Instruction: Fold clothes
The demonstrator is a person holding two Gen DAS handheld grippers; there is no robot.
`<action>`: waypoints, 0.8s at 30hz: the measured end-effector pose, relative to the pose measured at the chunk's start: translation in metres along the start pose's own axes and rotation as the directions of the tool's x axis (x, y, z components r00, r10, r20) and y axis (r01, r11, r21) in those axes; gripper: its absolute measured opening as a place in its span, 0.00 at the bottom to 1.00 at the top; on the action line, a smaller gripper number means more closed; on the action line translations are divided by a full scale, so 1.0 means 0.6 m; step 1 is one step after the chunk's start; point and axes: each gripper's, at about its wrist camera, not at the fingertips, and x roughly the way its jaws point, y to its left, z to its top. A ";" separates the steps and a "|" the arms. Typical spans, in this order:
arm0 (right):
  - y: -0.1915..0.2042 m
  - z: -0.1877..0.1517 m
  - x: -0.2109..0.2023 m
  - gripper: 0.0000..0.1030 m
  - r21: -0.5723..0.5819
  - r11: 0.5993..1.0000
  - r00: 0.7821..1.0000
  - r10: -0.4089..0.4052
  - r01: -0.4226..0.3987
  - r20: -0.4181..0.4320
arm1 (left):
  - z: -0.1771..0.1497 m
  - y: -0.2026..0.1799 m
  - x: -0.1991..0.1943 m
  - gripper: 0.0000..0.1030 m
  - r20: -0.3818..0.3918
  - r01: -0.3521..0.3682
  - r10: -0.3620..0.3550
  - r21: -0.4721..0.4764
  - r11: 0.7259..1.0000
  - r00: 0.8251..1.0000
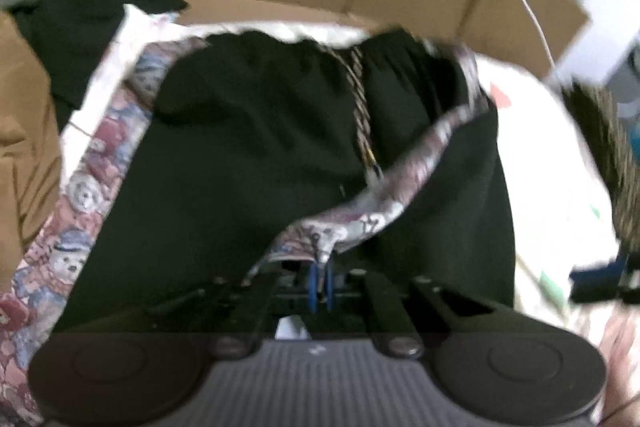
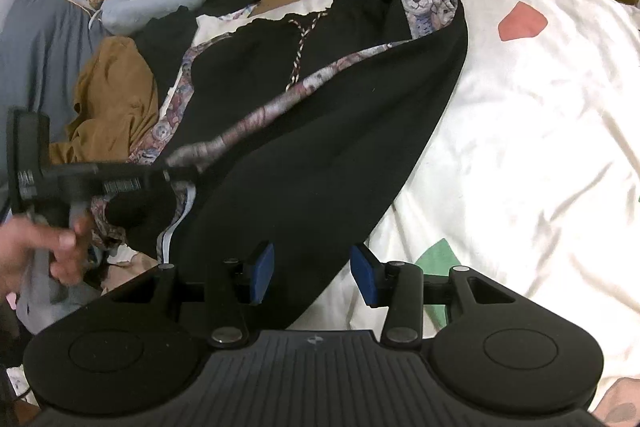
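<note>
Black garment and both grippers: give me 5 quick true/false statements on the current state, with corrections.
1. The left gripper is shut on the bear-print trim of the black garment. True.
2. The right gripper is clamped on the garment. False: its pads stand apart, with a point of black fabric lying between them, ungripped.
3. The garment lies on a plain grey sheet. False: it lies on a white sheet with coloured shapes.
4. A twisted drawstring runs down from the waistband. True.
5. A mustard-brown garment is stacked on top of the black one. False: it lies crumpled beside it.
</note>
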 end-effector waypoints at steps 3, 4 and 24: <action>0.002 -0.005 0.006 0.49 -0.003 1.000 1.000 -0.002 0.002 -0.013 | 0.014 0.030 0.000 0.05 0.029 0.034 -0.031 -0.099 0.994 0.999; 0.002 -0.006 0.009 0.49 -0.002 1.000 1.000 -0.004 0.004 -0.018 | 0.018 0.039 0.006 0.07 0.030 0.042 -0.038 -0.129 0.991 0.999; 0.011 -0.013 0.028 0.49 -0.004 1.000 0.999 -0.004 0.004 -0.045 | 0.001 0.027 0.040 0.11 0.026 0.027 -0.025 -0.061 0.998 0.999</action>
